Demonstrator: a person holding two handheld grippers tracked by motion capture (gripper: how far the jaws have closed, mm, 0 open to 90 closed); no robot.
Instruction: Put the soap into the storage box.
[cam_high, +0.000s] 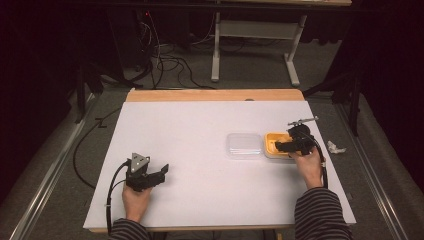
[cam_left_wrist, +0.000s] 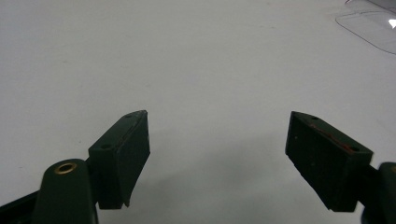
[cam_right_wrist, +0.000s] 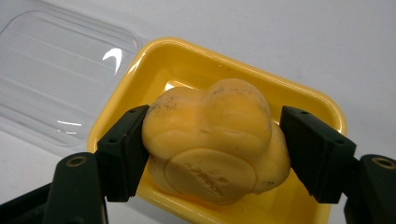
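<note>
While pinching the lumpy yellow toy (cam_right_wrist: 217, 140) above the yellow tray (cam_right_wrist: 306, 100) with the right gripper (cam_right_wrist: 212, 149), probably placing or lifting. Clear lid (cam_high: 244, 145) at nine o'clock of tray. Left gripper (cam_left_wrist: 217, 158) spread, idle, at seven o'clock. Next: judge lowering carefully.

Most of the white table (cam_high: 200, 150) lay bare: its whole left half and centre, from the far wooden edge to the near edge, offered open passage. The left gripper (cam_high: 159, 173) sat at the lower left with its jaws spread wide and only blank surface ahead. Obstacles clustered right of centre: a clear plastic lid (cam_high: 244, 145) lying flat, touching the yellow tray (cam_high: 272, 145) at its right. The right gripper (cam_right_wrist: 212, 144) crowded the tray, jaws pressed on a yellow moulded lump (cam_right_wrist: 215, 140) above it. Crumpled white scrap (cam_high: 335, 147) lay off the table's right edge.
</note>
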